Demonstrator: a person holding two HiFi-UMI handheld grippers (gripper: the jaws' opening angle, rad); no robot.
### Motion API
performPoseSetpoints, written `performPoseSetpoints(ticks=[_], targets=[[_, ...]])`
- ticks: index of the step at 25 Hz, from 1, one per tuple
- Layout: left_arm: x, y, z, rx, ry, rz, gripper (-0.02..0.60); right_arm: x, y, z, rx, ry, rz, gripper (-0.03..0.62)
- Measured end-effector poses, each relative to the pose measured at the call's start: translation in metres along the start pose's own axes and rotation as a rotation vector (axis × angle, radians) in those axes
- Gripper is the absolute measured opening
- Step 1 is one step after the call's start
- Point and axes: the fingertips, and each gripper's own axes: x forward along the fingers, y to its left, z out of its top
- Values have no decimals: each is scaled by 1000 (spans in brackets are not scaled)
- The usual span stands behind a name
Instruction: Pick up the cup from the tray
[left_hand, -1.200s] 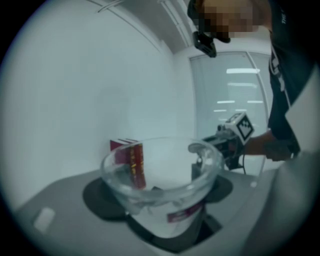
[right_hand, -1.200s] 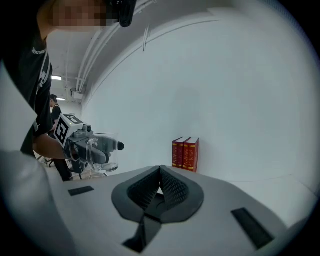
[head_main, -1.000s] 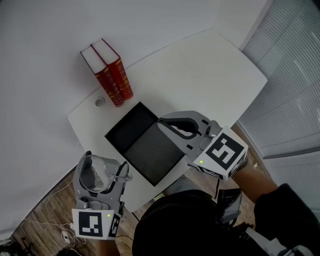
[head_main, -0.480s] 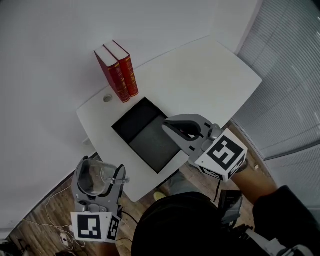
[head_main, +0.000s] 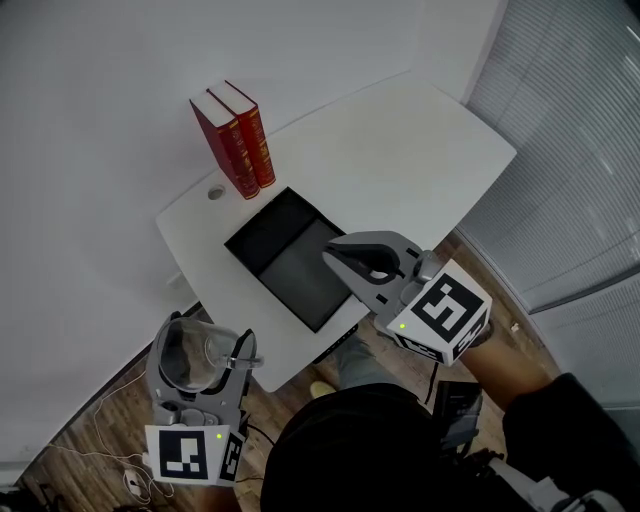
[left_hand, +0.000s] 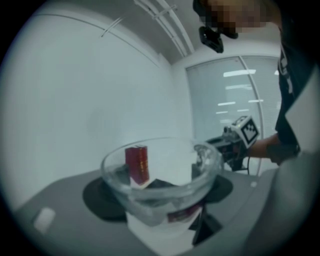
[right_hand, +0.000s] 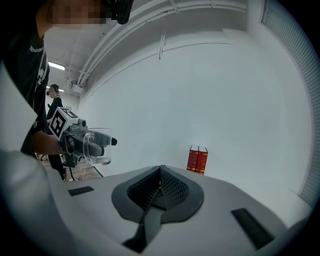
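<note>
A clear glass cup (head_main: 186, 353) sits between the jaws of my left gripper (head_main: 205, 343), which is shut on it, off the table's near-left corner and above the floor. The left gripper view shows the cup (left_hand: 160, 175) filling the space between the jaws, rim upward. The black tray (head_main: 290, 262) lies on the white table (head_main: 400, 150) with nothing in it. My right gripper (head_main: 336, 256) hovers at the tray's near right corner, shut and holding nothing. The right gripper view shows its pads (right_hand: 172, 190) pressed together, with the left gripper and cup (right_hand: 95, 147) off to the left.
Two red books (head_main: 237, 135) stand upright at the table's far left edge, with a small round disc (head_main: 215, 193) beside them. Window blinds (head_main: 580, 150) run along the right. Cables lie on the wooden floor (head_main: 90, 450) at lower left.
Both grippers have drawn back from the table toward the person. The left one, still holding the cup, now hangs off the table over the floor, and the right one has left the tray's middle.
</note>
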Motion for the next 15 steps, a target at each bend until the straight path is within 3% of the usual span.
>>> performPoseSetpoints(ticks=[15], targets=[[-8, -10, 8, 6, -28, 12, 403, -12, 7, 2, -22, -6, 10, 14]])
